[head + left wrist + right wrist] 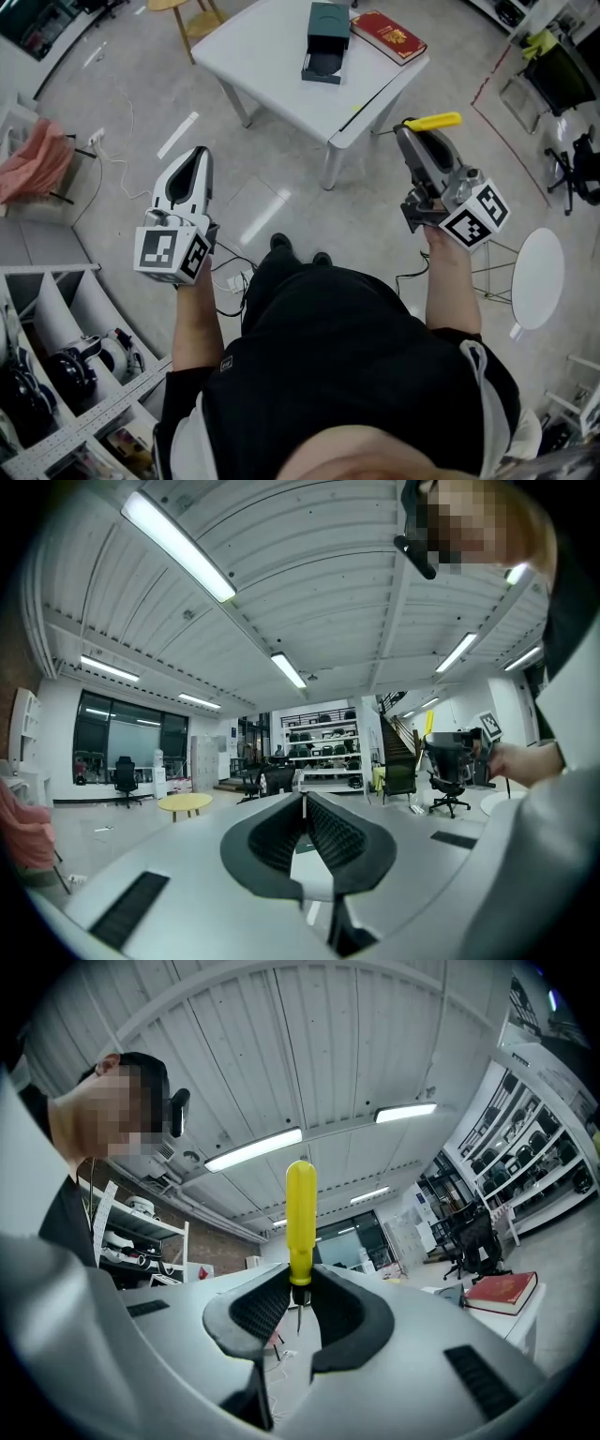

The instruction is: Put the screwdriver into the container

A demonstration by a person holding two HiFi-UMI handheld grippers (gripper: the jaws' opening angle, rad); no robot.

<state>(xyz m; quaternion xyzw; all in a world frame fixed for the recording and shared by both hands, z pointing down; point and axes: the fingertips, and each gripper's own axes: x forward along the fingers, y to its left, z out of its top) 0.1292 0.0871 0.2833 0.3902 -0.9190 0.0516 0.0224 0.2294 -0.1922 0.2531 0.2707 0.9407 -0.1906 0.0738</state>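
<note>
The screwdriver (433, 121) is clamped in the right gripper (403, 127), off the table (272, 66) edge; the left gripper (199, 152) is held closed, empty, over floor (281, 202).

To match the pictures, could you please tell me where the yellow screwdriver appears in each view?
Head view: screwdriver, upper right, in the right hand-held gripper.
Left gripper view: tiny yellow sliver at right, probably it.
Right gripper view: centre, clamped upright.
Shared landmark: red book, head and right gripper views.

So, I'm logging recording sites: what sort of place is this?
Likely an open-plan lab or workshop office: ceiling strip lights, stocked shelves, office chairs and a white table.
</note>
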